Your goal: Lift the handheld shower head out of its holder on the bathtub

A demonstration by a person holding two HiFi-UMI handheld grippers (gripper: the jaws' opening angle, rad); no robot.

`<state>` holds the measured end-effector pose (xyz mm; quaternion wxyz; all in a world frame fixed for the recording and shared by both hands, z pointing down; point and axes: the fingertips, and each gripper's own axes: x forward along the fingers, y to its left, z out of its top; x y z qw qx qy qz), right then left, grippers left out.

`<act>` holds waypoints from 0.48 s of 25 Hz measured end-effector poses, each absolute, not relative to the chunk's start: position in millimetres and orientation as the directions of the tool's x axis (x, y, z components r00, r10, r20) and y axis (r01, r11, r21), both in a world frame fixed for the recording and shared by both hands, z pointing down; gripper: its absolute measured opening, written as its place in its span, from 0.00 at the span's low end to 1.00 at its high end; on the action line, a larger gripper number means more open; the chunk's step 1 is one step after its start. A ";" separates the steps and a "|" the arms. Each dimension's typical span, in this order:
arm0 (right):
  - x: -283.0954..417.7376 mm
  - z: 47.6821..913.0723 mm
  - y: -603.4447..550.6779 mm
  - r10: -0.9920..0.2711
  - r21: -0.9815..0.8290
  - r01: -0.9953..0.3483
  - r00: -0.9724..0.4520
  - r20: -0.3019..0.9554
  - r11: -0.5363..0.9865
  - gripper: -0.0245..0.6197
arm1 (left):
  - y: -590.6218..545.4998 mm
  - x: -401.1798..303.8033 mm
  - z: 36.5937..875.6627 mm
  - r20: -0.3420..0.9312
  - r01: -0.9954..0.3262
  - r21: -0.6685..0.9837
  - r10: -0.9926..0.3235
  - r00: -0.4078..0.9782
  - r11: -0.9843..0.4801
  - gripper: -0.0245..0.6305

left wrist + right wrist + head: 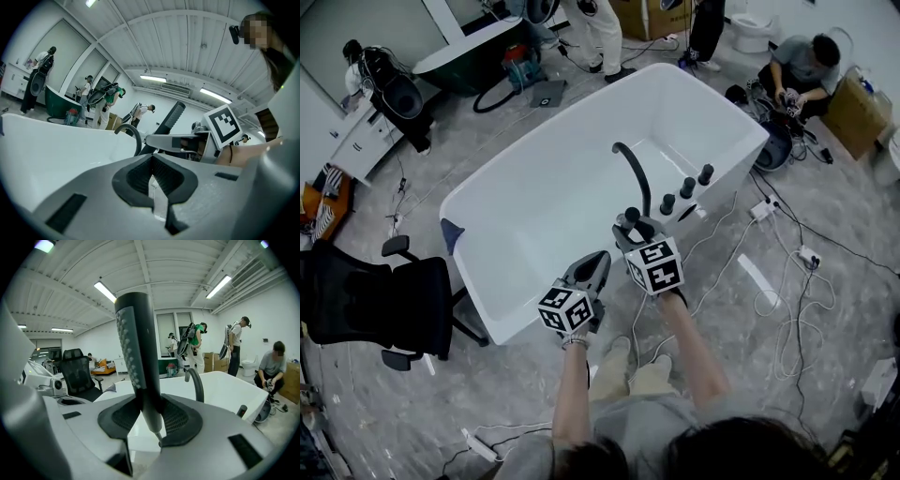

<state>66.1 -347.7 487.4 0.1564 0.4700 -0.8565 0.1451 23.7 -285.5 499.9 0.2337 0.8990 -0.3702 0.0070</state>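
Observation:
The handheld shower head (pixel 137 352) is a black stick with a dotted face. It stands upright between the pads of my right gripper (pixel 150 414), which is shut on its lower stem. In the head view the right gripper (pixel 634 225) hovers over the near rim of the white bathtub (pixel 516 202), with the shower head (pixel 631 216) seen end-on. The black curved spout (pixel 634 173) and three knobs (pixel 687 187) stand on the rim just beyond. My left gripper (pixel 597 264) is beside it, to the left, shut with nothing in it (pixel 152 174). From there the shower head (pixel 171 117) rises out of the right gripper (pixel 187 140).
A black office chair (pixel 375 300) stands left of the tub. Cables and power strips (pixel 797 281) trail over the floor to the right. A person sits on the floor (pixel 802 70) at the back right, others stand behind, near a dark tub (pixel 473 56).

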 end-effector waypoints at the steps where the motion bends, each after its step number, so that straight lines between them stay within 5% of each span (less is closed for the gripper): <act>1: 66.7 481.7 -346.1 -0.762 -0.099 -0.850 -0.510 0.399 0.517 0.25 | -283.8 25.4 495.9 0.184 -0.665 0.410 -0.658 0.730 -0.624 0.04; 12: 77.7 432.8 -322.2 -0.789 -0.091 -0.852 -0.513 0.338 0.516 0.25 | -268.8 34.0 444.2 0.115 -0.639 0.357 -0.647 0.753 -0.681 0.04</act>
